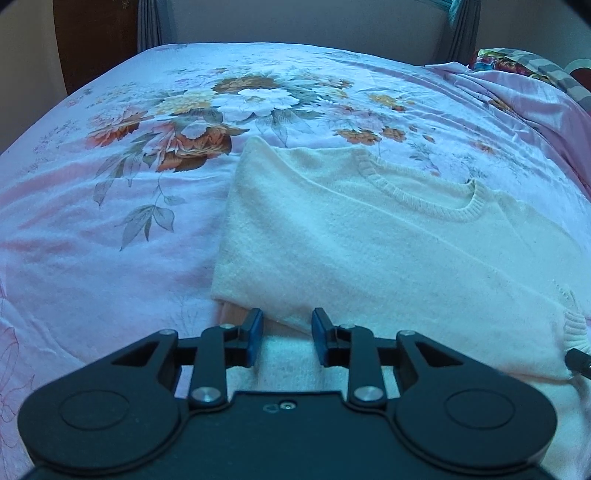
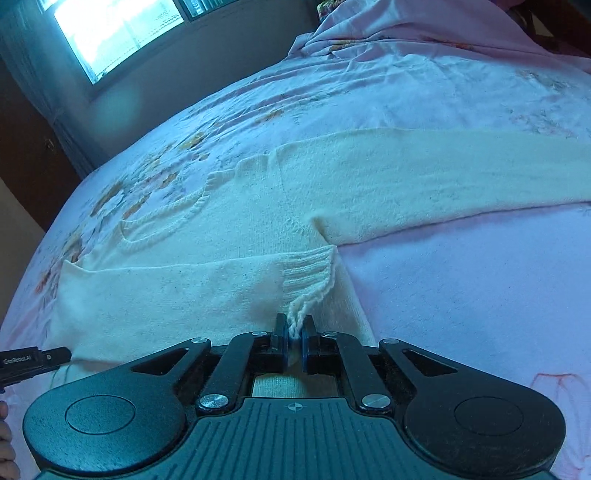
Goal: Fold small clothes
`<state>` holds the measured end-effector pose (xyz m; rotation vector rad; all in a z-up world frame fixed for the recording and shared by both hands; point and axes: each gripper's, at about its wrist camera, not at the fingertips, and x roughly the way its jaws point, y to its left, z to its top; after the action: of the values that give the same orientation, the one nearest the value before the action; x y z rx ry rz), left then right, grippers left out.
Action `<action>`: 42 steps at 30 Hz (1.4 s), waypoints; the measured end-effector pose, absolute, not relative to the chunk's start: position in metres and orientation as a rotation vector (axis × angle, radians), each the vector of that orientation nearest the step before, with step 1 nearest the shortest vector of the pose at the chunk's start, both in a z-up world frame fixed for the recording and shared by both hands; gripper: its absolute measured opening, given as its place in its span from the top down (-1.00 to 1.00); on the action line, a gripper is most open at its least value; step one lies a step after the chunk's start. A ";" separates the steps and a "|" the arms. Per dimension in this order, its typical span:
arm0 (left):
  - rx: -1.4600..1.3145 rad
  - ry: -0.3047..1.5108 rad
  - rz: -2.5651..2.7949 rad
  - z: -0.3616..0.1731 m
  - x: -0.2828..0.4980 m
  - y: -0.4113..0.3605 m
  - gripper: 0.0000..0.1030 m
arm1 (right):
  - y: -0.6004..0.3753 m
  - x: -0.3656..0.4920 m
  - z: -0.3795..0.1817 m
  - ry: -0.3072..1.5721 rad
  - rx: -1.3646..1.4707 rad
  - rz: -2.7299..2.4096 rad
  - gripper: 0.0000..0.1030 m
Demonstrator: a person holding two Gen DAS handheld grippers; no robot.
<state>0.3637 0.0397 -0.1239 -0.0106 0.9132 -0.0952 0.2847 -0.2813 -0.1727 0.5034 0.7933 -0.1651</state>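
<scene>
Sweater (image 1: 369,236), one of them, cream knit, lies flat on the bed (image 1: 110,206) over a pink sheet printed with big flowers. One sleeve (image 2: 443,177) stretches out to the side across the sheet; the other sleeve (image 1: 280,221) is folded in over the body, its ribbed cuff (image 2: 310,269) ending at the near right. One ribbed round neckline (image 1: 424,195) faces the far side of the bed. Two grippers in play. The right gripper (image 2: 294,341) has its blue fingers (image 2: 282,341) nearly pressed together, pinching the edge of that cuff, and a twist of knit runs up from between them. The left gripper (image 1: 287,338) hangs over the near edge of the folded sleeve, its two blue fingers (image 1: 255,339) spread a modest way apart, sweater fabric showing in the gap beneath; I can't tell whether they touch the cloth. One window (image 2: 118,33) glows bright beyond the bed, and a rumpled pink cover (image 1: 524,96) sits bunched at the far right corner.
</scene>
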 end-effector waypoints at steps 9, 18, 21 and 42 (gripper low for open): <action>-0.003 0.884 -0.144 -0.118 0.405 0.014 0.42 | -0.265 0.299 -0.145 0.696 0.289 -0.156 0.76; -0.099 0.900 0.021 -0.142 0.488 0.052 0.40 | -0.257 0.323 -0.176 0.791 0.214 -0.098 0.75; -0.065 0.892 0.025 -0.142 0.485 0.049 0.40 | -0.259 0.327 -0.182 0.805 0.217 -0.111 0.76; 0.119 0.820 -0.119 -0.108 0.331 -0.014 0.28 | -0.278 0.275 -0.153 0.807 0.234 -0.090 0.75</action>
<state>0.3312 -0.0138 -0.1083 0.1190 0.8203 -0.1186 0.2754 -0.2782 -0.1527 0.2339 0.8070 -0.0905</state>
